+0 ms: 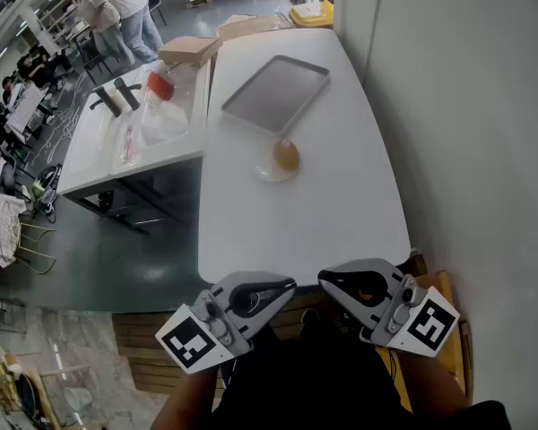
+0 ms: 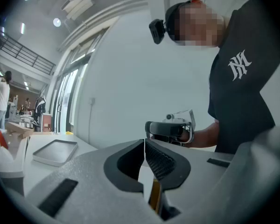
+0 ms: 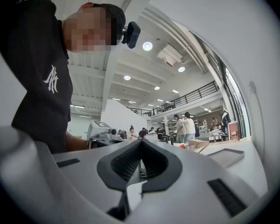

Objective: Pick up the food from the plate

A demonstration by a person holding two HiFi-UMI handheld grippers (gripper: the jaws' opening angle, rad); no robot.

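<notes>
A brown round piece of food (image 1: 287, 155) lies on a small pale plate (image 1: 269, 172) in the middle of the white table (image 1: 341, 213). Both grippers hang low in front of the person's body, just off the table's near edge and far from the plate. My left gripper (image 1: 292, 282) (image 2: 144, 142) is shut with nothing between its jaws. My right gripper (image 1: 322, 278) (image 3: 140, 142) is shut and empty too. Their tips point at each other. The left gripper view shows the right gripper (image 2: 170, 129) in a hand.
A flat metal tray (image 1: 276, 92) (image 2: 55, 151) (image 3: 225, 156) lies just beyond the plate. A second table (image 1: 99, 141) on the left holds a plastic bag, black tools and cardboard boxes (image 1: 190, 49). A wall (image 1: 466, 106) runs along the right. People stand far back.
</notes>
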